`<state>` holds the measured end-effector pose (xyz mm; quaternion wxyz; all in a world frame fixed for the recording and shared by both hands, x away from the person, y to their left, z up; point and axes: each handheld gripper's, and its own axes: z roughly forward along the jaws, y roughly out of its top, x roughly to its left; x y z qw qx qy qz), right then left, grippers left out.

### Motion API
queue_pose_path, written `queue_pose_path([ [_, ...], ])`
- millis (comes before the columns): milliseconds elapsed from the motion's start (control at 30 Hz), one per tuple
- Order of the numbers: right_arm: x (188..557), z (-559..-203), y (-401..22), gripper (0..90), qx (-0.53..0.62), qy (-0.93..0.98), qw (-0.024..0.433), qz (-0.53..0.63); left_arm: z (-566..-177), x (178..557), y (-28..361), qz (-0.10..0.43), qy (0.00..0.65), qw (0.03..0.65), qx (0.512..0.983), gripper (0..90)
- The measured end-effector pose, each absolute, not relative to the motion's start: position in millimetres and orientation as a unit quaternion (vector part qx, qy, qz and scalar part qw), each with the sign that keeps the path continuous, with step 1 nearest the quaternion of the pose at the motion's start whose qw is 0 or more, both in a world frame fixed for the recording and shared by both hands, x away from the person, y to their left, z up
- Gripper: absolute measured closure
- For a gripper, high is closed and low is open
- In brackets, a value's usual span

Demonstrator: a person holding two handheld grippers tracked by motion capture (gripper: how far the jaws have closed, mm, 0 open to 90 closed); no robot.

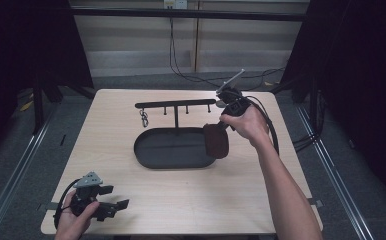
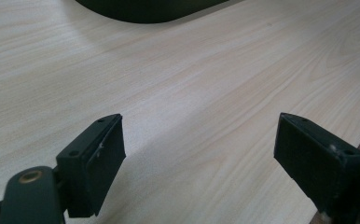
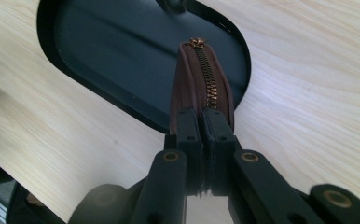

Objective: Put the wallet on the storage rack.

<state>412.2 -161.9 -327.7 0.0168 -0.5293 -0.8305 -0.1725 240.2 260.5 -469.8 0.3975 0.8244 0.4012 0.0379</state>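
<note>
A slim brown zipped pouch (image 3: 201,79) is being pinched by the right gripper (image 3: 201,135); the left gripper (image 2: 199,154) is being held agape.

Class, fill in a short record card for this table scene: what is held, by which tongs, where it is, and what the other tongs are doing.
Held item: brown zip pouch
Holder: right tongs, shut on its end, zip facing up
Position: over the right end of the black oval tray
Left tongs: open, nothing between them, low over the bare wooden table
Behind the tray: black hook rack, keys hanging at its left end
</note>
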Motion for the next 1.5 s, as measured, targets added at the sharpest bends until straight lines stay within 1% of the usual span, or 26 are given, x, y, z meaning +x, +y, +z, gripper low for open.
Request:
queue_pose_path([
  [533, 423.1, -349.2, -158.9, 86.8, -0.536, -0.805, 0.051, -0.248, -469.5, 239.4, 261.0, 0.038, 0.404, 0.399, 0.822, 16.2],
  [600, 424.3, -353.6, -159.3, 86.8, -0.538, -0.804, 0.061, -0.246, -469.7, 239.6, 261.0, 0.039, 0.405, 0.399, 0.822, 16.2],
  [867, 430.5, -374.5, -164.7, 86.8, -0.559, -0.784, 0.073, -0.262, -469.5, 239.2, 260.5, 0.039, 0.403, 0.399, 0.823, 16.2],
  [1000, 433.1, -385.7, -163.3, 86.8, -0.559, -0.780, 0.075, -0.272, -470.0, 239.5, 260.2, 0.040, 0.402, 0.396, 0.825, 16.2],
  [1200, 437.0, -390.0, -166.5, 86.7, -0.566, -0.766, 0.074, -0.295, -470.5, 239.3, 259.0, 0.040, 0.400, 0.393, 0.827, 16.2],
  [1333, 436.8, -394.7, -174.5, 86.6, -0.579, -0.759, 0.061, -0.293, -470.9, 239.9, 258.5, 0.040, 0.403, 0.392, 0.826, 16.3],
  [1500, 436.7, -401.1, -179.5, 86.4, -0.589, -0.744, 0.059, -0.311, -471.6, 240.0, 257.4, 0.037, 0.401, 0.390, 0.828, 16.3],
])
